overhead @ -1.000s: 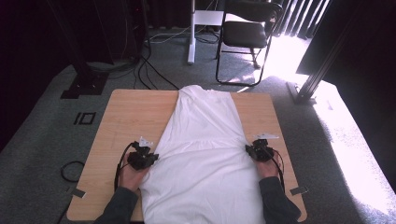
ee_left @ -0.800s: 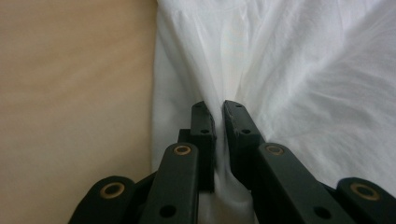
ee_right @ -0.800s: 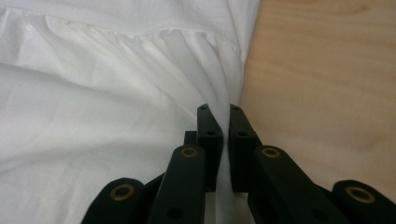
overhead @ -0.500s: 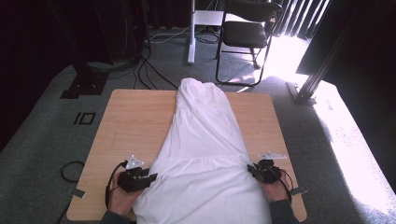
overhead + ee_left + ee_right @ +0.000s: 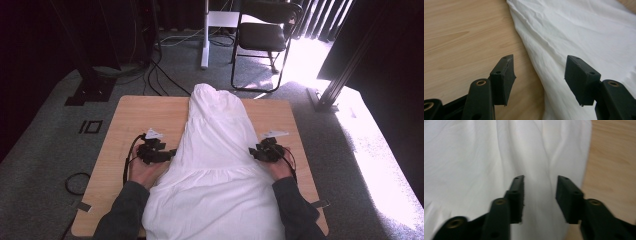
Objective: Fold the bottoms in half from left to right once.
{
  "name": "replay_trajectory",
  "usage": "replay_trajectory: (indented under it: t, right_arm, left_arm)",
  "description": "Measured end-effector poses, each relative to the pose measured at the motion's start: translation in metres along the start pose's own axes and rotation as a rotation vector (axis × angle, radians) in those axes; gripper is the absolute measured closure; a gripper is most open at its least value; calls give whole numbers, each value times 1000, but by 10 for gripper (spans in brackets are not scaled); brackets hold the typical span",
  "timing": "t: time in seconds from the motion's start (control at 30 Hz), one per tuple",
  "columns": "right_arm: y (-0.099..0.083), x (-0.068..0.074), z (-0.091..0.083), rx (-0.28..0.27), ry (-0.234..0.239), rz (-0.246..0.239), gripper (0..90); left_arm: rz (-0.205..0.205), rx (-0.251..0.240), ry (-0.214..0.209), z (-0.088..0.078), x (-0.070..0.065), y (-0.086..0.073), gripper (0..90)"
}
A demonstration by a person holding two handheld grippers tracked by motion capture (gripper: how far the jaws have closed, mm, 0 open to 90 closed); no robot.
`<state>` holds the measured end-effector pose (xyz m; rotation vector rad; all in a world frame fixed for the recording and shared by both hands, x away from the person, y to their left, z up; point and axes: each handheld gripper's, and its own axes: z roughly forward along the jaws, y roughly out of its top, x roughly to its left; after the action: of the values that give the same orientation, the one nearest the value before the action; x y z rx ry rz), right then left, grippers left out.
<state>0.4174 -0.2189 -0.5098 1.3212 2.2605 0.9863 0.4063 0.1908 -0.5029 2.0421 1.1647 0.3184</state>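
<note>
A white garment (image 5: 215, 165) – probably a dress or a long shirt, the shape is hard to read from above – lies flat along the middle of the wooden table (image 5: 145, 112), with its narrow end toward the far edge and its wide end hanging over the near edge by the person's arms.

The left gripper (image 5: 167, 154) is at the left edge of the cloth, and its jaws have just been opening; they stand well apart over the border between wood and fabric, with nothing pressed between them. The right gripper (image 5: 255, 152) is at the opposite edge; its jaws have also just been opening, and the cloth lies under the gap, not pinched.

The fabric looks thin, light and soft – it wrinkles easily and will not keep any shape when lifted. I judge it is best to pinch it at the side edges, both sides at the same level, so it does not sag or slide to one side.
</note>
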Motion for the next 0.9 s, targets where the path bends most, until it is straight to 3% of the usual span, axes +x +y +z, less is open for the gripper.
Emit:
replay_trajectory:
  t: [0.07,0.13,0.3,0.37,0.4,0.47,0.5,0.53,0.67,0.77,0.8,0.83,0.87,0.9]
  right_arm:
    - [12,1,15,8,42,5,465]
    - [22,2,30,23,63,17,413]
    - [32,7,60,78,25,24,392]
    - [33,7,68,110,16,18,453]
    - [34,7,71,130,13,16,532]
    - [34,7,72,140,7,-14,778]
    - [35,7,70,142,-4,-22,871]
    - [35,6,67,130,-2,-19,894]
    - [43,1,33,-8,-3,-18,900]
    - [47,-17,0,-144,-54,60,900]
    - [46,-25,-9,-184,-74,107,900]
    - [44,-32,-14,-200,-98,142,900]
    - [41,-38,-15,-191,-136,158,900]
    - [37,-45,-11,-167,-151,171,899]
  left_arm:
    - [0,34,-6,13,2,1,415]
    - [-27,44,-26,23,4,0,415]
    - [-39,78,-79,41,0,-2,418]
    - [-29,110,-74,47,-3,-1,437]
    - [-28,122,-75,48,-3,-1,492]
    - [-18,117,-80,48,-4,-1,797]
    - [-27,110,-82,47,-4,0,883]
    - [-27,100,-82,45,-5,1,890]
    - [-43,29,-81,27,-5,4,896]
    - [-43,-34,-124,14,-8,7,889]
    - [-40,-47,-144,13,-10,8,841]
    - [-40,-37,-157,13,-13,9,725]
    - [-31,-25,-152,15,-15,10,619]
    - [-21,-21,-136,17,-16,11,569]
